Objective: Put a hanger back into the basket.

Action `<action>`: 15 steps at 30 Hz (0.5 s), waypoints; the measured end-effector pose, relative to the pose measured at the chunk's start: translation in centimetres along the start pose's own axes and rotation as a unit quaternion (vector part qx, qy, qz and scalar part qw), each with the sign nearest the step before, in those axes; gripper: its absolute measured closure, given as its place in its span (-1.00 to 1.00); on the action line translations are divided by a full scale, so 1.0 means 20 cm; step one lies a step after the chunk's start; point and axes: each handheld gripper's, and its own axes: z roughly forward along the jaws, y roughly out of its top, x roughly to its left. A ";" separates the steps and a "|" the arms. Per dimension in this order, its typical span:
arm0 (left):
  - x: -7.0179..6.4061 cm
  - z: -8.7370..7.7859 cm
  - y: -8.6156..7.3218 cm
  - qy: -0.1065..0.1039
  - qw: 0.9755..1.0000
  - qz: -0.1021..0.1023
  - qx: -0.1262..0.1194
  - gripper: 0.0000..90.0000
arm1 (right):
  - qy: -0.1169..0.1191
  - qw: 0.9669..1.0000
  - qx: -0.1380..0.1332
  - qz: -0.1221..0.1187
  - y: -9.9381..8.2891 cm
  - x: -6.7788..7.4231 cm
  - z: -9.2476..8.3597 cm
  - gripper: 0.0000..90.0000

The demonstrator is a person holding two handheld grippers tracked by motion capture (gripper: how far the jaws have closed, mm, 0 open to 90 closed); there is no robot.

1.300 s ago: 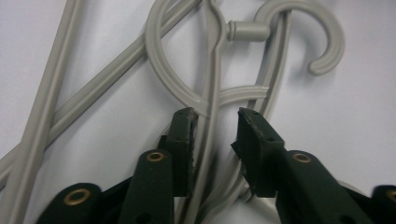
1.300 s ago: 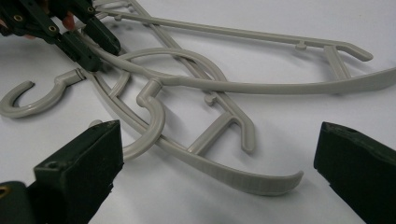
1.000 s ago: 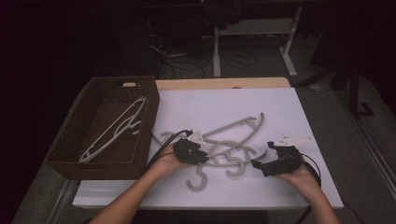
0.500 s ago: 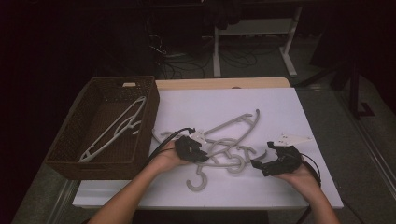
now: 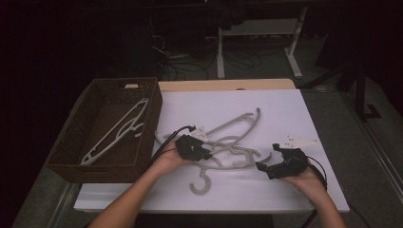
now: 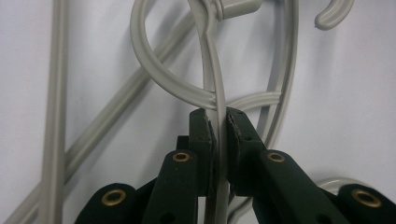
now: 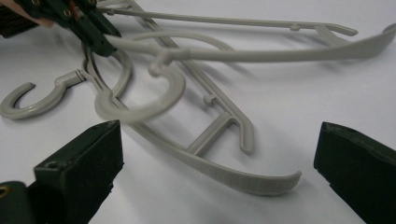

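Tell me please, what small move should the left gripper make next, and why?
Probably lift the clamped hanger slowly, a little, and watch. The left gripper has just closed on its thin bar, pads pressing from both sides. That hanger lies tangled with others in the pile, so a fast pull may drag them. The right gripper waits open nearby, and the basket at the left already holds one hanger.
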 end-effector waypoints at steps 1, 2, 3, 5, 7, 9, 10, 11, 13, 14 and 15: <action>0.00 -0.02 0.01 -0.001 1.000 -0.006 -0.002 0.83 | 0.000 1.000 0.000 0.000 0.00 0.00 0.00 -0.98; 0.00 -0.03 0.01 0.002 1.000 -0.008 -0.004 0.83 | 0.000 1.000 0.000 0.000 0.00 0.00 0.00 -0.98; 0.00 -0.05 0.02 0.004 1.000 -0.009 -0.006 0.83 | 0.000 1.000 0.000 -0.001 0.00 0.00 0.00 -0.98; 0.00 -0.07 0.03 0.006 1.000 -0.020 -0.015 0.83 | 0.001 1.000 0.000 -0.001 0.00 0.00 0.00 -0.98; -0.01 -0.10 0.05 0.010 0.999 -0.025 -0.021 0.83 | 0.001 1.000 0.000 -0.001 0.00 0.00 0.00 -0.98; 0.00 -0.14 0.07 0.014 0.999 -0.030 -0.026 0.83 | 0.000 1.000 -0.001 -0.001 0.00 0.00 0.00 -0.98; 0.00 -0.16 0.08 0.015 0.999 -0.032 -0.029 0.83 | 0.000 1.000 -0.002 0.000 0.00 0.00 0.00 -0.98; 0.00 -0.19 0.10 0.018 0.999 -0.035 -0.032 0.83 | 0.000 1.000 -0.002 0.001 0.00 0.00 0.00 -0.98; 0.00 -0.24 0.13 0.022 0.998 -0.038 -0.038 0.83 | 0.001 1.000 -0.002 0.001 0.00 0.00 0.00 -0.98; 0.00 -0.27 0.14 0.024 0.998 -0.041 -0.040 0.83 | 0.001 1.000 -0.001 0.000 0.00 0.00 0.00 -0.98; 0.00 -0.29 0.15 0.025 0.998 -0.044 -0.042 0.83 | 0.001 1.000 -0.001 0.000 0.00 0.00 0.00 -0.98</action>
